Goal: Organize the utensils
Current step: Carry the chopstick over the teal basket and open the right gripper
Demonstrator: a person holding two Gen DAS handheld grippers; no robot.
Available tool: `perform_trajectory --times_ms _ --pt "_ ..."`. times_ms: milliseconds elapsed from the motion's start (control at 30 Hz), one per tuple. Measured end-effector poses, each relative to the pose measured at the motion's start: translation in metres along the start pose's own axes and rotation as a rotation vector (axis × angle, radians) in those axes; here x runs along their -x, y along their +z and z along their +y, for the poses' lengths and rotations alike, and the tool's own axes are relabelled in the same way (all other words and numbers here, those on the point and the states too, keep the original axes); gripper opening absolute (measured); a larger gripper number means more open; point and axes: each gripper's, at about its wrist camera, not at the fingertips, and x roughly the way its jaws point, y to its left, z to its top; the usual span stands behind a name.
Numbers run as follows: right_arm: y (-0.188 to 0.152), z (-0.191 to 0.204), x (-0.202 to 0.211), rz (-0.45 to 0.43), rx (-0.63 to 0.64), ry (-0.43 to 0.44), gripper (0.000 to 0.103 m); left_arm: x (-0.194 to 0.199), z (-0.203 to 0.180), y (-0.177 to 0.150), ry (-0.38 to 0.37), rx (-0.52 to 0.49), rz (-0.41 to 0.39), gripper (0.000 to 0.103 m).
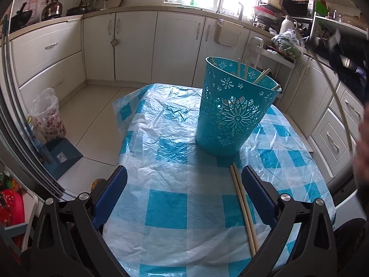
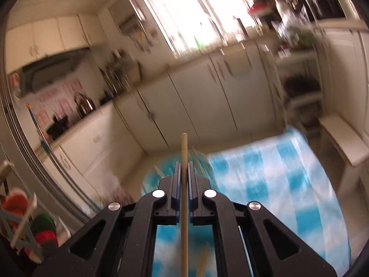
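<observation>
Right tongs (image 2: pixel 184 168) clamped on one chopstick (image 2: pixel 184 152), left tongs (image 1: pixel 184 182) apart over the pair (image 1: pixel 242 205) on the table (image 1: pixel 166 203) near bin (image 1: pixel 230 115); light, stiff, slippery sticks, pinch mid-shaft.

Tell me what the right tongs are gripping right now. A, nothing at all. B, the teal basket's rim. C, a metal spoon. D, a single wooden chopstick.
D: in the right wrist view the right tongs are closed tight on one chopstick, which sticks out past their tips.
</observation>
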Motion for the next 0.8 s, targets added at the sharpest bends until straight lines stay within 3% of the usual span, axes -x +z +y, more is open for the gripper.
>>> perform_trajectory --times_ms 133,267,500,800 --pt "0.025 0.012 -0.021 -0.133 -0.011 -0.026 0.006 -0.005 0.004 -0.003 -0.003 0.018 -0.011 0.095" --pt "0.031 0.007 -0.046 -0.183 -0.05 -0.076 0.006 -0.01 0.011 -0.005 -0.003 0.039 -0.01 0.095" --pt "0.005 0.002 -0.076 -0.144 -0.047 -0.149 0.006 -0.018 0.017 -0.005 -0.013 0.065 -0.004 0.095" --pt "-0.031 0.022 -0.071 -0.014 0.122 -0.119 0.007 -0.019 0.017 -0.005 -0.011 0.065 -0.001 0.095"
